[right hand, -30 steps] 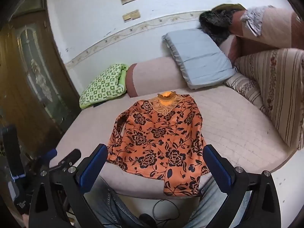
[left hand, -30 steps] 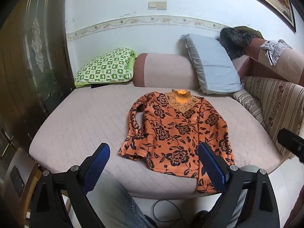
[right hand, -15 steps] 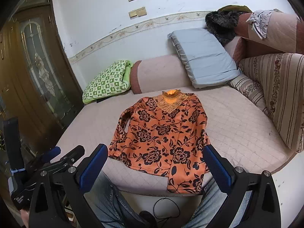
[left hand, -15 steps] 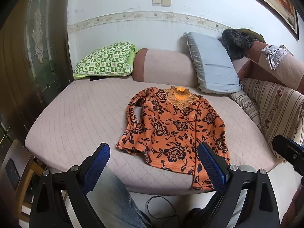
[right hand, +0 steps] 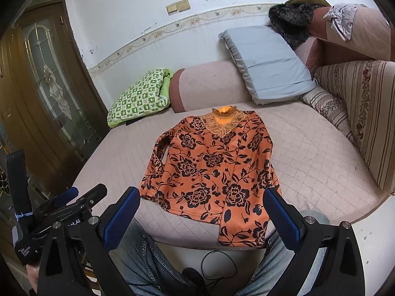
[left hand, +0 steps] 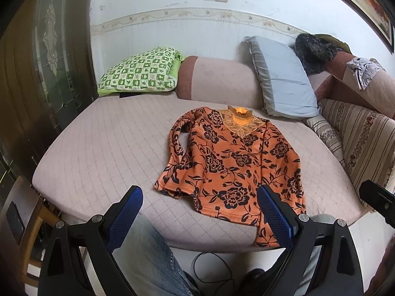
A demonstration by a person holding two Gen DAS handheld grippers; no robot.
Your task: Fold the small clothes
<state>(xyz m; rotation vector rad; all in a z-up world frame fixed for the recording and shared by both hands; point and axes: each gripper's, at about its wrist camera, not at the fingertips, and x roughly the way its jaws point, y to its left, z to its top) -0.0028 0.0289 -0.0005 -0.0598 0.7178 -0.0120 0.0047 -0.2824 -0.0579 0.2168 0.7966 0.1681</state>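
Blouse (left hand: 230, 162) flat; both hand-held grippers hover agape.

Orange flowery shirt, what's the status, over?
Left gripper and right gripper open, empty. Orange floral shirt flat, unfolded on the sofa cushion. One sleeve overhanging the front edge.

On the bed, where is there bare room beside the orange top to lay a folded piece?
Widest bare quilt lies between the orange floral top and the dark door, below the green checked pillow. A narrower strip runs between the top and the striped cushion. The head end is crowded by the grey pillow.
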